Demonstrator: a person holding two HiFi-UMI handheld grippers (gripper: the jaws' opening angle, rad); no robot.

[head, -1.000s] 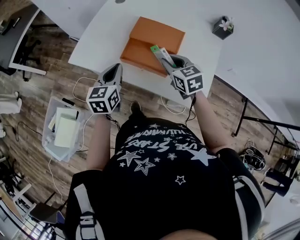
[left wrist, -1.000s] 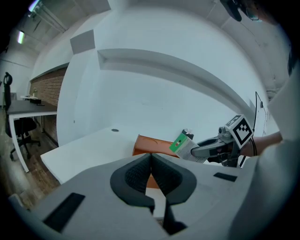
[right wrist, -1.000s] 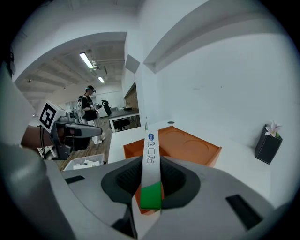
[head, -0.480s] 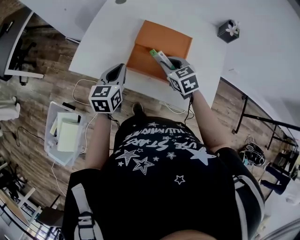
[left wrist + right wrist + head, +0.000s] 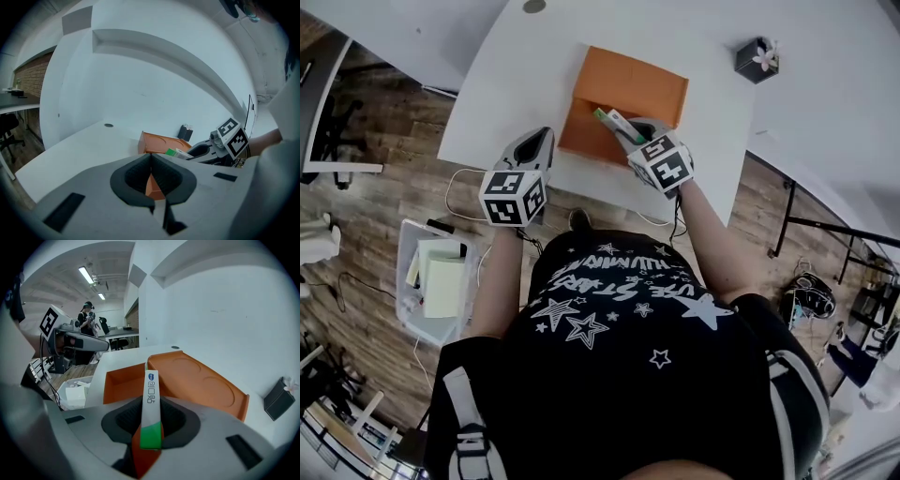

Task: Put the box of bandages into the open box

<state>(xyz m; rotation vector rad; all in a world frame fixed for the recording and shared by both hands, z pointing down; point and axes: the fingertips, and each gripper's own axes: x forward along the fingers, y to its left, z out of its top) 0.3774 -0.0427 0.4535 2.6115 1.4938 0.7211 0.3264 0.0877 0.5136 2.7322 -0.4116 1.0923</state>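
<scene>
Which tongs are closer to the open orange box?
Right. The right tongs hold the bandage box over the open orange box; the left tongs hang off to its left, apart from it.

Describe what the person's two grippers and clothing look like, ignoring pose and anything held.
Both the left gripper and right gripper have smooth light-grey shells with dark ribbed pads. Each carries a white cube printed with black square markers. The person wears a black T-shirt with white stars.
</scene>
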